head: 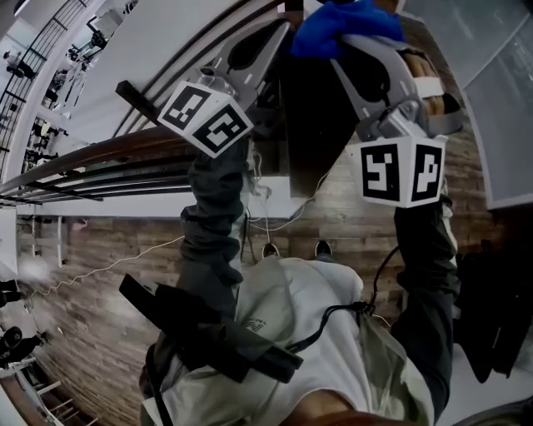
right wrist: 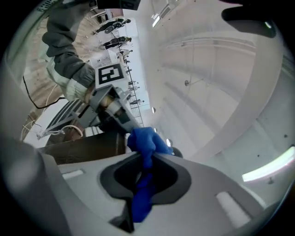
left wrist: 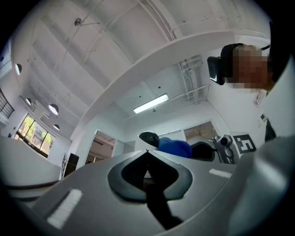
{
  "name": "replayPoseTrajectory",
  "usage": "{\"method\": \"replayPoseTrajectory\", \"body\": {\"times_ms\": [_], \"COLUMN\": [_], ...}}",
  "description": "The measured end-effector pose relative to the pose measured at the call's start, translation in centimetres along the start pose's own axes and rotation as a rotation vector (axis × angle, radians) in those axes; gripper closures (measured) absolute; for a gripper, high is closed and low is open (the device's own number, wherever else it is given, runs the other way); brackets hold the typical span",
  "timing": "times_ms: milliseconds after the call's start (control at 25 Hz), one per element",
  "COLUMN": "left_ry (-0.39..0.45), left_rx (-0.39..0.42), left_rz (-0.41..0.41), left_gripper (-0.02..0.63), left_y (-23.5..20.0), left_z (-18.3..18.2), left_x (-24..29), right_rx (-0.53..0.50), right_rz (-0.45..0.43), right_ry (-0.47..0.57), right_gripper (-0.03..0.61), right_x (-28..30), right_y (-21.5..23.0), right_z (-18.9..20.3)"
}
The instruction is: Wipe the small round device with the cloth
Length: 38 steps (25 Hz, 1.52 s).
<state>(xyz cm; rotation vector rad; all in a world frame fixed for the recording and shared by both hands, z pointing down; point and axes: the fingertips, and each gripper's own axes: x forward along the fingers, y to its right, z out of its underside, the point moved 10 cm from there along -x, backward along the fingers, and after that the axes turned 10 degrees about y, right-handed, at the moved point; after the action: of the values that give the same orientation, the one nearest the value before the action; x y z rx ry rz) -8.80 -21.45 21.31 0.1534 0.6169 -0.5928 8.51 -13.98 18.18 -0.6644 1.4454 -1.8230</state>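
Note:
A bright blue cloth (head: 346, 21) is bunched at the top of the head view, and my right gripper (head: 341, 40) is shut on it. The right gripper view shows the cloth (right wrist: 145, 140) pinched between the jaws of that gripper (right wrist: 145, 156), with a tail hanging inward. My left gripper (head: 281, 29) is raised beside it, its tips close to the cloth. In the left gripper view its jaws (left wrist: 146, 152) meet with nothing visible between them, and the cloth (left wrist: 175, 147) shows just beyond. I cannot pick out a small round device in any view.
A dark brown panel (head: 316, 116) stands between the two raised arms and also shows as a panel (right wrist: 87, 147) under the left gripper. Dark rails (head: 83, 166) run at the left. A white cable (head: 125, 258) trails over the wood floor. The person's pale top (head: 300, 333) fills the lower middle.

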Motion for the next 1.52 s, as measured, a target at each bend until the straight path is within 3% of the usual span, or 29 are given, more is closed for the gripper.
{"method": "replayPoseTrajectory", "body": {"times_ms": [200, 360, 480, 560, 720, 920, 1200, 1520], "left_ry": [0.01, 0.019, 0.017, 0.019, 0.023, 0.039, 0.045, 0.071], "left_rx": [0.003, 0.008, 0.014, 0.018, 0.031, 0.02, 0.026, 0.015], "left_rz": [-0.008, -0.008, -0.009, -0.016, -0.032, -0.036, -0.056, -0.091], "left_gripper": [0.617, 0.617, 0.617, 0.617, 0.617, 0.617, 0.617, 0.617], "left_y": [0.7, 1.5, 1.8, 1.8, 1.8, 3.0, 6.0, 8.0], "left_z": [-0.6, -1.1, -1.7, -1.9, -2.4, -2.2, -1.7, -1.6], "left_x": [-0.3, -0.9, -1.6, -2.1, -2.8, -3.4, -6.6, -8.6], "right_rx": [-0.015, -0.079, -0.06, -0.019, 0.119, 0.468, 0.555, 0.618], "right_rz": [0.205, 0.174, 0.107, 0.119, 0.222, 0.354, 0.391, 0.417], "right_ry": [0.052, 0.014, 0.017, 0.047, 0.168, 0.316, 0.297, 0.305], "right_gripper": [0.525, 0.525, 0.526, 0.525, 0.526, 0.526, 0.526, 0.526], "right_x": [0.9, 2.1, 1.4, 0.5, -2.2, -7.2, -9.1, -11.1], "right_y": [6.5, 6.3, 3.8, 3.3, 5.7, 5.3, 0.2, -2.4], "right_z": [-1.5, -2.4, -2.7, -2.4, -0.9, 0.6, 0.2, -0.5]}}
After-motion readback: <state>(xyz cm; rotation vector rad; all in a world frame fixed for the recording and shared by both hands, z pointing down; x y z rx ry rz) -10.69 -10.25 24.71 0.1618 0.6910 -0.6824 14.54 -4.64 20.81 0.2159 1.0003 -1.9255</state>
